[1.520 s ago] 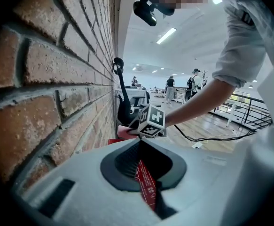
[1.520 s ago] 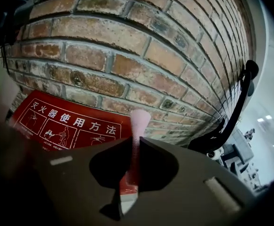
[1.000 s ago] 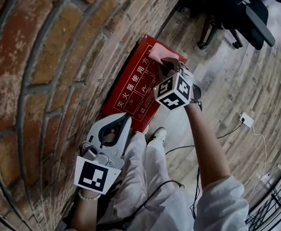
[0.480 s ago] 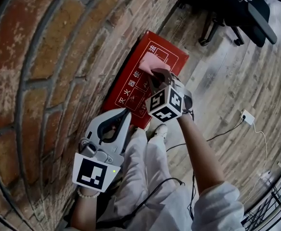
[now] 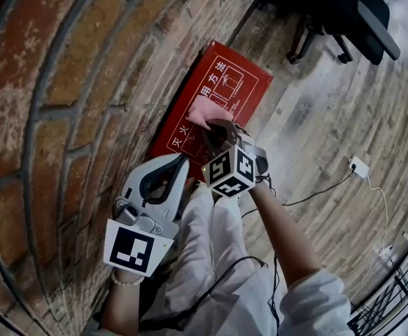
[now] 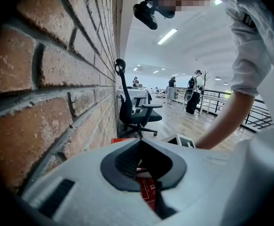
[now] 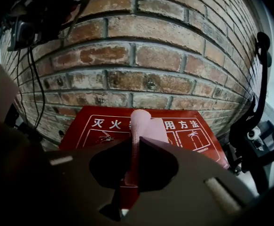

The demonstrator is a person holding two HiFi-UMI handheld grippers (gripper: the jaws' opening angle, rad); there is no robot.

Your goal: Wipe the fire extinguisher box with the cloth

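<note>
Right gripper (image 5: 216,128) clamps folded pink cloth (image 5: 205,109) onto flat red white-printed fire extinguisher box (image 5: 233,72) just ahead (leaning on brick wall (image 5: 64,82)); left gripper (image 5: 184,161) clenched empty, box beyond its tips.

Red brick wall (image 5: 57,117) at left, wood-plank floor (image 5: 329,117) beside it. Black office chair (image 5: 347,12) top right. White power block (image 5: 358,167) with cable on floor.
</note>
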